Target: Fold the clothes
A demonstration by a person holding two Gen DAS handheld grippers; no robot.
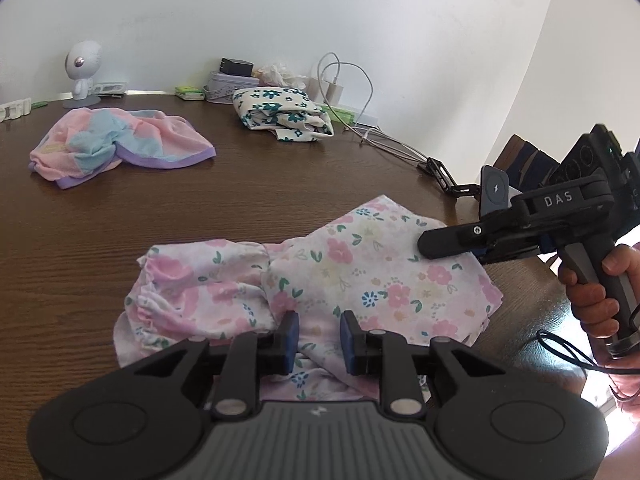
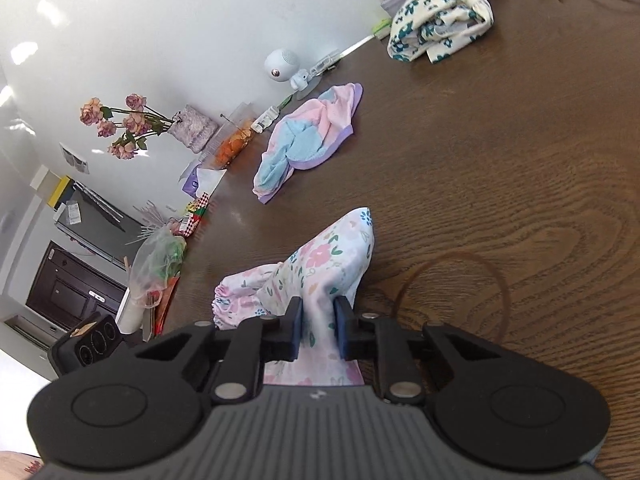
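A pale floral garment (image 1: 360, 276) lies crumpled on the brown wooden table (image 1: 260, 188). My left gripper (image 1: 319, 338) sits at the garment's near edge, its blue pads closed on a fold of the cloth. My right gripper (image 1: 422, 246) comes in from the right, held by a person's hand (image 1: 592, 296), with its tips at the garment's right side. In the right wrist view the right gripper (image 2: 318, 310) is shut on a raised ridge of the floral garment (image 2: 336, 252), which stands up off the table (image 2: 500, 168).
A pink and blue garment (image 1: 120, 142) lies at the far left. A folded white garment with teal flowers (image 1: 280, 114) sits at the back near cables (image 1: 384, 136). A small white figure (image 1: 82, 68), boxes and flowers (image 2: 120, 124) line the wall. A phone stand (image 1: 494, 194) is at the right edge.
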